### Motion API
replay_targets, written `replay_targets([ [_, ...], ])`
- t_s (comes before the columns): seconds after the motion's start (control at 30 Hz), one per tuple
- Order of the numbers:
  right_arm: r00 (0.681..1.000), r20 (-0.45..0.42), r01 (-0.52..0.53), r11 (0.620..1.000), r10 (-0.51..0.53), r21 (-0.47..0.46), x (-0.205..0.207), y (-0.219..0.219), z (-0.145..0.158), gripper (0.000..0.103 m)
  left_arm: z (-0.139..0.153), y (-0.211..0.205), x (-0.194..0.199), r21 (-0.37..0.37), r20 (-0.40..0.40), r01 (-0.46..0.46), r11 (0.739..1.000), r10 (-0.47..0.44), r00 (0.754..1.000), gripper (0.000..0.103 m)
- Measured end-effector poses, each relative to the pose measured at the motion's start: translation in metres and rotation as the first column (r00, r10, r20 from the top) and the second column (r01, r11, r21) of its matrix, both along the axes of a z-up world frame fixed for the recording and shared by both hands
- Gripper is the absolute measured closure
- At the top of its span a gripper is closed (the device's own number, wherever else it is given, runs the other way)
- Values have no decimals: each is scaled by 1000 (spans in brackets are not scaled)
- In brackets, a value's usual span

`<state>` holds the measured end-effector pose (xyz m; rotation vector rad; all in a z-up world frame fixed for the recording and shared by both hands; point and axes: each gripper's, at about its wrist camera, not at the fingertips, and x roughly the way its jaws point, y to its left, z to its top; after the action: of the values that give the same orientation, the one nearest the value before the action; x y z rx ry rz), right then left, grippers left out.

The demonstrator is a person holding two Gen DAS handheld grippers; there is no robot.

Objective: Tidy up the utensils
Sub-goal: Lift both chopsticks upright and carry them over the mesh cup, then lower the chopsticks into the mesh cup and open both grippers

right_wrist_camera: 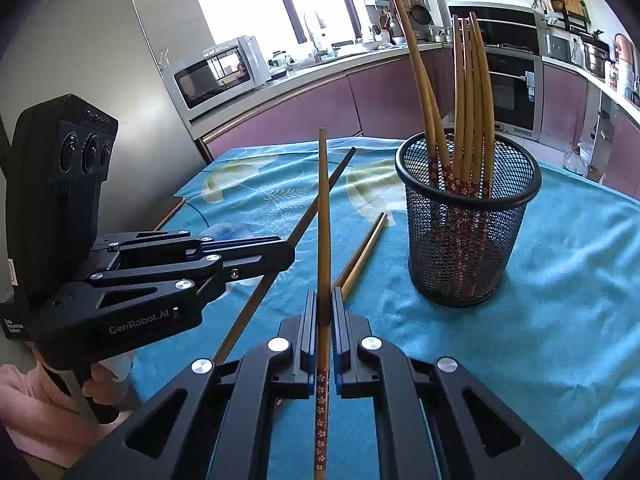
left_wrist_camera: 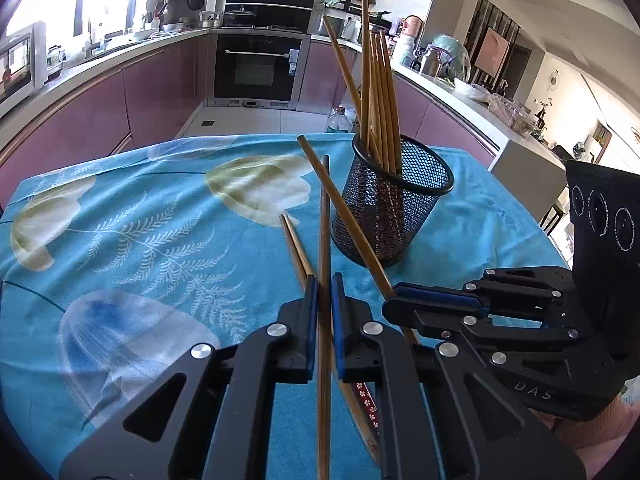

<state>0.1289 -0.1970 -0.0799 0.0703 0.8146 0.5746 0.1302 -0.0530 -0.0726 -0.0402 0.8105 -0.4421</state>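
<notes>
- Far left in the right wrist view, a person's hand in a pink sleeve (right_wrist_camera: 28,412) holds the black two-finger left gripper (right_wrist_camera: 290,254), which points in from the side.
- That left gripper is pinched tight on a plain brown wooden chopstick (left_wrist_camera: 325,248). In its own view the stick runs straight up between the blue pads (left_wrist_camera: 339,320) and sticks out past them toward the far side of the table.
- Just left of those fingers, a loose pair of brown wooden chopsticks (left_wrist_camera: 297,246) lies flat on the bright blue cloth with big pale flower and fern prints (left_wrist_camera: 140,220) that covers the table. Only the tip half shows; the rest is hidden under the gripper.
- Moving right, the black right gripper (left_wrist_camera: 394,294) comes in from the side and is clamped on a second brown wooden chopstick (left_wrist_camera: 340,204), which slants up and away across the front of the cup.
- In the right wrist view that same stick stands dead centre between the fingers, its dark red flower-patterned handle end (right_wrist_camera: 321,412) hanging down below the pads.
- Right of both grippers sits the black wire-mesh round cup (left_wrist_camera: 394,216), upright on the cloth, close but not touching either gripper as far as I can see.
- Inside it a bunch of tall brown chopsticks (left_wrist_camera: 380,92) stands tips up, red patterned ends down in the mesh, fanned out a bit and leaning on the rim.
- Behind it all is a kitchen with mauve cabinet fronts (left_wrist_camera: 160,88).
</notes>
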Motion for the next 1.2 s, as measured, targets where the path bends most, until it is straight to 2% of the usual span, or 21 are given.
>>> replay_targets([
  [0.23, 1000, 28, 5, 1000, -5, 18, -5, -7, 10, 97, 13, 0, -7, -30, 17, 22, 999, -21, 1000, 96],
  [0.57, 993, 104, 50, 997, -56, 60, -11, -32, 37, 97, 58, 3, -20, -106, 100, 78, 991, -67, 993, 96],
  [1.2, 957, 247, 128, 986, -152, 108, 7, -70, 83, 97, 124, -5, -10, -170, 233, 97, 981, -55, 971, 96],
])
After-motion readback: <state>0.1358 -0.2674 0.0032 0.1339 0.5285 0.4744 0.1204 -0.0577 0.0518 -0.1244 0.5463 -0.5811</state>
